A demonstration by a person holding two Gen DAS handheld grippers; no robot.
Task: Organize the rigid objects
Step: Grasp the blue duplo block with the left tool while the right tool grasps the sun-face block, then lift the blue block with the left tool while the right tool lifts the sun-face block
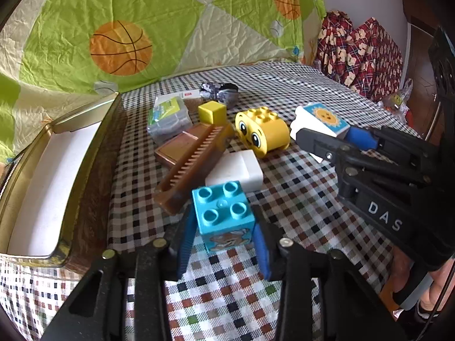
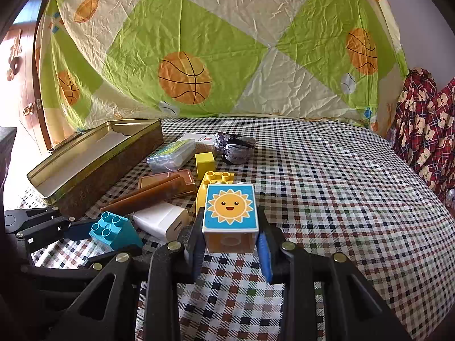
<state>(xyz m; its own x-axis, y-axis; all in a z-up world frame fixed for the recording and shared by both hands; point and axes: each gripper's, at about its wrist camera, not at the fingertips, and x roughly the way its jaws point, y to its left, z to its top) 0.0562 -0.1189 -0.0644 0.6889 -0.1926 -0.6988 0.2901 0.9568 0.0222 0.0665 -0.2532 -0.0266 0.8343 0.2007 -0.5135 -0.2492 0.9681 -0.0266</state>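
Checked tabletop point(image 2: 341, 199), left claw point(image 1: 224, 224) pinching turquoise brick point(image 1: 223, 213) beside white block point(image 1: 236, 170), right claw point(image 2: 230, 238) pinching sun-faced brick point(image 2: 231, 207) before yellow face brick point(image 1: 263, 130), open tin point(image 2: 93, 156) at left.

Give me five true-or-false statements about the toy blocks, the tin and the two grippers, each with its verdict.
1. The left gripper is shut on the turquoise block. True.
2. The right gripper holds the yellow face block. False: it is shut on the sun block; the face block lies on the cloth.
3. The gold tin is open. True.
4. The white charger lies inside the tin. False: it lies on the checked tablecloth.
5. The small yellow cube is stacked on the turquoise block. False: it sits apart, on the cloth.
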